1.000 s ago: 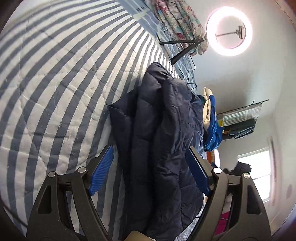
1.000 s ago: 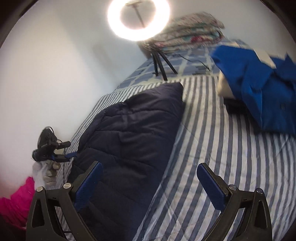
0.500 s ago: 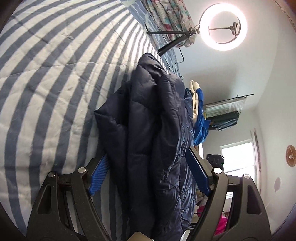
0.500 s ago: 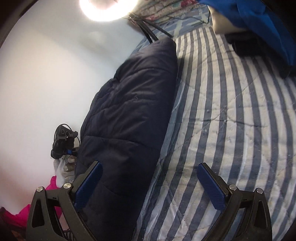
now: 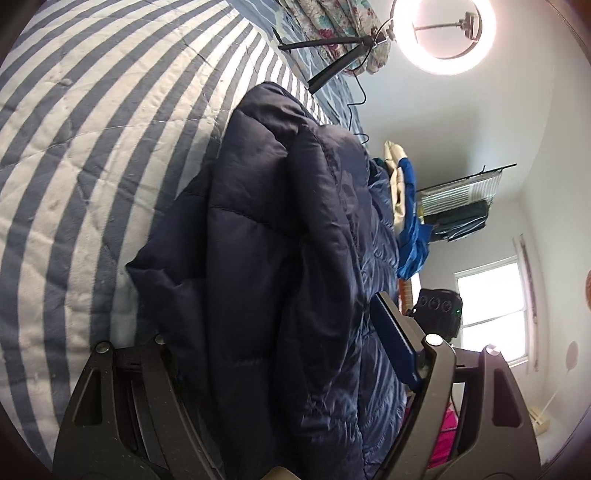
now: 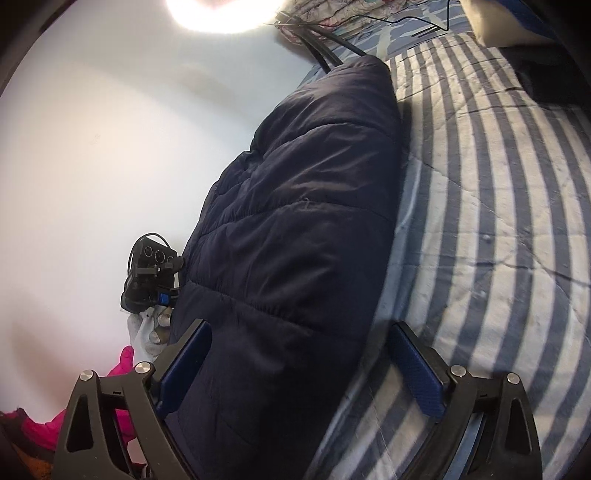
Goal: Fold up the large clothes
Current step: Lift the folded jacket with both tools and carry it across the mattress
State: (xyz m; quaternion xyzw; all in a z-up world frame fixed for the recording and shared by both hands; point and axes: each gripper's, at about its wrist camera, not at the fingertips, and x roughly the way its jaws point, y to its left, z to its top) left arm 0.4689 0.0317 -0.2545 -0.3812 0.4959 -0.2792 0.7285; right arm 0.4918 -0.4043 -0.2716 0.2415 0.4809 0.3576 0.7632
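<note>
Since a second ago both the left gripper [image 5: 280, 354] and right gripper [image 6: 301, 363] have advanced, jaws apart, to straddle the navy puffer jacket [image 5: 288, 240] (folded, on striped quilt [image 6: 498, 206]), so grasping seems imminent.

Left claw [image 5: 280, 354] spread wide, low and level, right claw [image 6: 299, 369] likewise spread wide

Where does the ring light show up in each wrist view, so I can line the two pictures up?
Left wrist: the ring light sits at the top right, whole, above its tripod.
Right wrist: the ring light is at the top edge, left of centre, cut off by the frame.
Shared landmark: the navy puffer jacket lying on the striped quilt.
</note>
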